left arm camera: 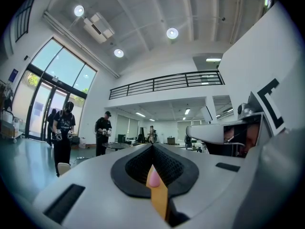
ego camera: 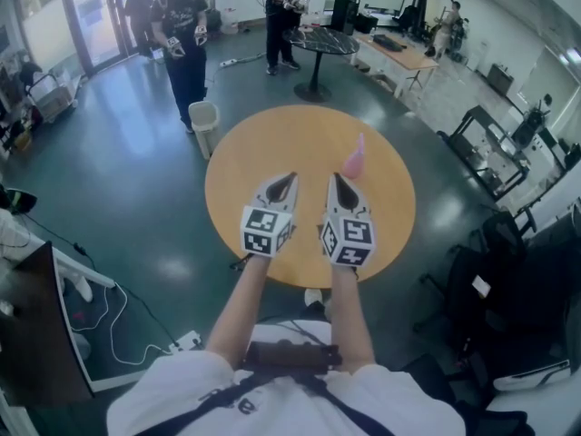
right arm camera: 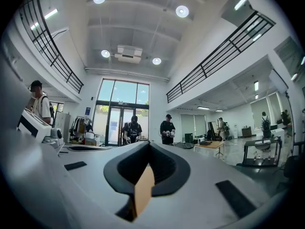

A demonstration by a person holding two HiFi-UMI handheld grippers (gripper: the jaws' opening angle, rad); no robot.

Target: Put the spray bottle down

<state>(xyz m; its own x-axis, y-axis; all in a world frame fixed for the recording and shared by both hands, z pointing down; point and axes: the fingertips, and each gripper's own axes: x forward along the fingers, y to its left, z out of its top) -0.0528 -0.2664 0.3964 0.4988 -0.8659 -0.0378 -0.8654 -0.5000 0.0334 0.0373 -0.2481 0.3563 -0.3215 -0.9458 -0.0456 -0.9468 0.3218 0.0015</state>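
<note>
Head view, left side: a white bin [ego camera: 205,123] stands on the green floor just beside the left edge of the round wooden surface [ego camera: 263,143]. Beyond it are a person in dark clothes [ego camera: 182,34] and, further right, a second person [ego camera: 283,7], and what each holds is too small to identify. Centre: the left claw [ego camera: 289,182] is held over the surface, clenched and empty, and its marker cube faces the camera and hides the hand beneath. In the left gripper view the left claw [left arm camera: 152,146] shows its black pads [left arm camera: 131,168] meeting at the tips, leaving only a thin slit lower down. Through that slit a sliver of the orange surface [left arm camera: 160,202] and the pink top of the spray bottle [left arm camera: 154,177] are visible, the rest of the bottle being hidden by the jaws. Right of it: the right claw [ego camera: 337,182] sits alongside, near the left one but apart, likewise clenched and empty. The right gripper view shows the right claw [right arm camera: 149,146] closed at the tips, with only a strip of surface [right arm camera: 142,192] visible in the gap. Spray bottle [ego camera: 354,158]: upright on the surface, just ahead and to the right of the right claw's tip, apart from both claws, with nozzle detail too blurred to make out. Far right: dark furniture [ego camera: 508,289], cut off by the frame edge and hard to identify
</note>
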